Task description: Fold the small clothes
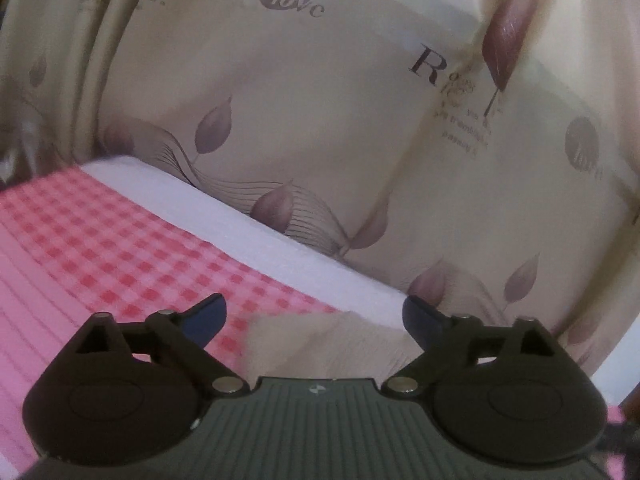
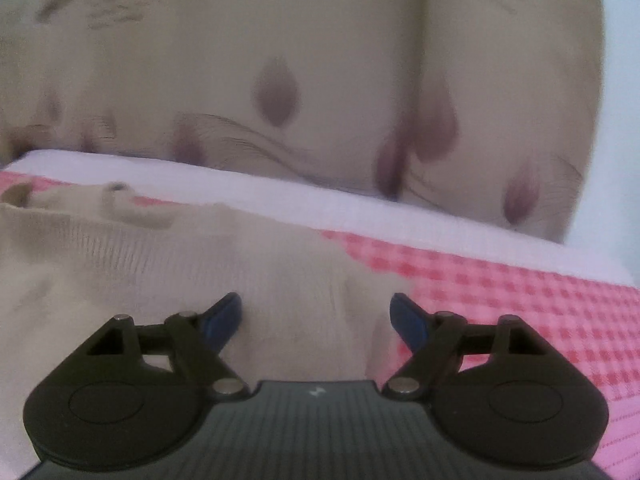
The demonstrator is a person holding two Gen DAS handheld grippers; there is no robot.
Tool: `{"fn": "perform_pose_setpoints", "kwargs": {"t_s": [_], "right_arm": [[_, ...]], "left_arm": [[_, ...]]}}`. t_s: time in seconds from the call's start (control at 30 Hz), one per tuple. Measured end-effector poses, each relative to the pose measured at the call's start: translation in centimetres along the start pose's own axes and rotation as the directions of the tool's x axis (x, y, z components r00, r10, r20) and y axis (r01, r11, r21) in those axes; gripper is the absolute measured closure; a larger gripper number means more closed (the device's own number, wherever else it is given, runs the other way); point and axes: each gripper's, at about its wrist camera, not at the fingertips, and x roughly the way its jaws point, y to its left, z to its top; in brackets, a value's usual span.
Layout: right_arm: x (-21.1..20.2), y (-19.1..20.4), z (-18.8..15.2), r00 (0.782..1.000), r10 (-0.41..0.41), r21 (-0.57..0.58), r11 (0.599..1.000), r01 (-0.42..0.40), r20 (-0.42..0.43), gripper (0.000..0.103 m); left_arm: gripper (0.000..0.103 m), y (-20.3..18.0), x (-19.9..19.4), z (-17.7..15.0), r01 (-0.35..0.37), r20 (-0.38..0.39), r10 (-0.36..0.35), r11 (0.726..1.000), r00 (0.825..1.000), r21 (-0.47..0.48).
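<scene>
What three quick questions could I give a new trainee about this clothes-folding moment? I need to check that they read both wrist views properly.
1. True or false: the right gripper is shut on the cream garment.
2. Multiple choice: the cloth under the garment is A) blue striped, B) pink and red checked, C) plain green.
3. Fill in: behind the surface hangs a cream curtain printed with purple ____.

Key
1. False: both the right gripper and the left gripper are open, and the garment merely lies between the right one's fingers.
2. B, the checked cloth.
3. Leaves.
</scene>
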Motion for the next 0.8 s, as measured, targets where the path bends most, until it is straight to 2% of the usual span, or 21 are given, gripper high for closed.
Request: {"fn": "perform_pose_setpoints", "kwargs": {"t_s": [0.07,0.13,0.17,0.2,0.27,0.3,0.33,0.4,0.47,0.57,0.6,0.63,0.67,0.7,0.77,0.8], "right_arm": [[0.7,-1.7,0.5,0.998,-0.058,0.131,0.990,0.060,-0.020,0.022],[-0.2,-3.2,0.3,0.999,-0.001,0.262,0.965,-0.011,0.045,0.022],[-1.0,-3.6,0.1,0.995,0.042,0.294,0.953,-0.067,0.093,0.021],[-1.6,-3.6,-0.1,0.991,0.056,0.298,0.950,-0.089,0.118,0.021],[-2.9,-3.2,-0.6,0.982,0.102,0.271,0.952,-0.143,0.157,0.021],[-3.1,-2.8,-0.8,0.979,0.136,0.242,0.955,-0.170,0.151,0.021],[-3.1,-2.4,-0.8,0.982,0.144,0.214,0.962,-0.168,0.122,0.021],[-2.4,-1.2,-1.0,0.995,0.080,0.131,0.988,-0.087,0.055,0.021],[-1.2,-0.7,-1.4,0.997,0.071,0.091,0.993,-0.071,0.007,0.021],[-0.1,-0.4,-1.7,0.993,0.115,0.100,0.988,-0.113,-0.011,0.022],[0.2,-0.2,-1.7,0.993,0.121,0.085,0.989,-0.119,-0.014,0.026],[0.5,0.0,-1.7,0.991,0.130,0.069,0.989,-0.129,-0.013,0.036],[0.4,0.1,-1.7,0.990,0.144,0.062,0.988,-0.143,-0.012,0.045],[0.2,0.0,-1.6,0.988,0.151,0.064,0.987,-0.150,-0.010,0.050],[0.0,-0.2,-1.6,0.989,0.147,0.065,0.987,-0.147,0.001,0.067],[-0.1,-0.4,-1.5,0.989,0.145,0.071,0.987,-0.145,0.008,0.071]], "left_arm": [[0.007,0.4,-0.3,-0.3,-0.004,-0.015,0.004,1.000,1.000,0.025],[0.007,0.6,-0.2,-0.5,0.011,-0.036,-0.009,0.998,0.999,0.065],[0.007,0.7,-0.2,-0.8,0.016,-0.044,-0.012,0.996,0.999,0.090],[0.008,0.6,-0.1,-1.0,0.019,-0.052,-0.013,0.992,0.999,0.122],[0.013,0.5,0.1,-1.3,0.050,-0.078,-0.036,0.982,0.996,0.181],[0.018,0.4,0.2,-1.5,0.078,-0.103,-0.058,0.975,0.993,0.207],[0.022,0.2,0.4,-1.8,0.100,-0.126,-0.072,0.968,0.989,0.230],[0.030,-0.4,0.9,-2.3,0.116,-0.164,-0.074,0.956,0.984,0.270],[0.032,-0.8,1.6,-2.7,0.126,-0.194,-0.072,0.950,0.978,0.285],[0.029,-0.9,2.8,-2.7,0.091,-0.187,-0.041,0.958,0.981,0.271],[0.024,-0.8,3.1,-2.6,0.099,-0.191,-0.052,0.964,0.980,0.247],[0.024,-0.7,3.5,-2.4,0.115,-0.198,-0.069,0.967,0.978,0.229],[0.024,-0.8,4.0,-2.3,0.135,-0.212,-0.087,0.965,0.973,0.225],[0.026,-1.1,4.5,-2.2,0.149,-0.227,-0.096,0.961,0.969,0.234],[0.070,-2.0,5.6,-2.3,0.159,-0.279,-0.080,0.949,0.957,0.274],[0.080,-2.3,5.9,-2.3,0.147,-0.289,-0.061,0.947,0.956,0.285]]}}
